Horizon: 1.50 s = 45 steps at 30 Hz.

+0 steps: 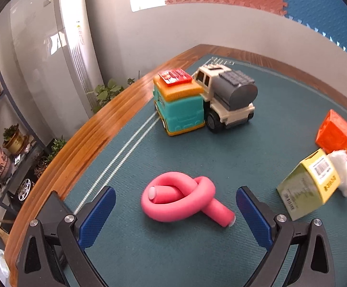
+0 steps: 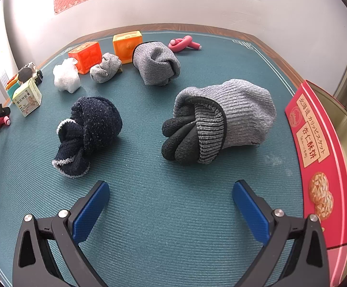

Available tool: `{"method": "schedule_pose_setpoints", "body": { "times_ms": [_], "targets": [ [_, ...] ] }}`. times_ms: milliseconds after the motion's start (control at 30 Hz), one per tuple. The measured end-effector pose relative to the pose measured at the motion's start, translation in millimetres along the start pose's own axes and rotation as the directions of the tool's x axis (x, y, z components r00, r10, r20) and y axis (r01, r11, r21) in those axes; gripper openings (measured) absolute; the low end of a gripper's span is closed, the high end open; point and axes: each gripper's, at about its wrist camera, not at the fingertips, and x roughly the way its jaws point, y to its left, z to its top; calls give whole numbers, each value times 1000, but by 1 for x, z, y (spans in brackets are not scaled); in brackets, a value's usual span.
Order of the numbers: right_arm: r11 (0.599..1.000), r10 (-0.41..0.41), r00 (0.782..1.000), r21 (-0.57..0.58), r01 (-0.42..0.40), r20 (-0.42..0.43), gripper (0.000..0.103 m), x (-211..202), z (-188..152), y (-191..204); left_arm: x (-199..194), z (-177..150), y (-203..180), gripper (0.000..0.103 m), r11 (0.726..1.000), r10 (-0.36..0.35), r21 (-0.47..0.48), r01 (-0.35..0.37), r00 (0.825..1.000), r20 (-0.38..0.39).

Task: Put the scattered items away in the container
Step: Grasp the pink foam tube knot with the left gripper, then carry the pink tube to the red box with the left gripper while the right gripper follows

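Note:
My left gripper (image 1: 175,197) is open over the teal mat, its blue pads on either side of a knotted pink foam tube (image 1: 180,202). Beyond it stand a teal and orange toy truck (image 1: 179,106) and a white and grey tanker truck (image 1: 228,98), touching. My right gripper (image 2: 171,191) is open with nothing between its fingers. Ahead of it lie a rolled grey and black work glove (image 2: 223,122) and a knotted navy sock (image 2: 89,131). The red biscuit tin (image 2: 316,153), open, stands at the right edge.
Farther back lie a grey rolled glove (image 2: 156,63), a small grey bundle (image 2: 105,68), two orange blocks (image 2: 87,55), a white plastic wad (image 2: 67,75), a yellow-green carton (image 1: 309,184) and a second pink tube (image 2: 184,43). The table's wooden rim (image 1: 77,138) borders the mat.

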Motion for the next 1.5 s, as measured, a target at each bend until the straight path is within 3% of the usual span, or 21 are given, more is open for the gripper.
{"method": "schedule_pose_setpoints", "body": {
  "times_ms": [300,433,567,867,1200,1500],
  "targets": [
    [1000,0,1000,1,0,0,103,-2,-2,0,18,0,17,102,997,-43,-69,39,998,-50],
    [1000,2,1000,4,-2,2,103,-3,-3,-2,14,0,23,78,995,-51,-82,49,998,-26],
    [1000,10,1000,12,-10,7,103,-3,-2,-3,12,0,28,69,992,-86,-94,85,996,-7],
    [1000,19,1000,21,-19,12,103,-4,-1,-3,-12,-9,-1,67,987,-155,-25,156,988,25],
    [991,104,994,73,-107,45,103,-10,0,-14,-59,-27,-36,67,957,-286,75,281,956,69],
    [988,156,987,5,-156,50,103,-19,15,13,-89,-48,-68,67,912,-396,138,386,917,52]
  ]
}}
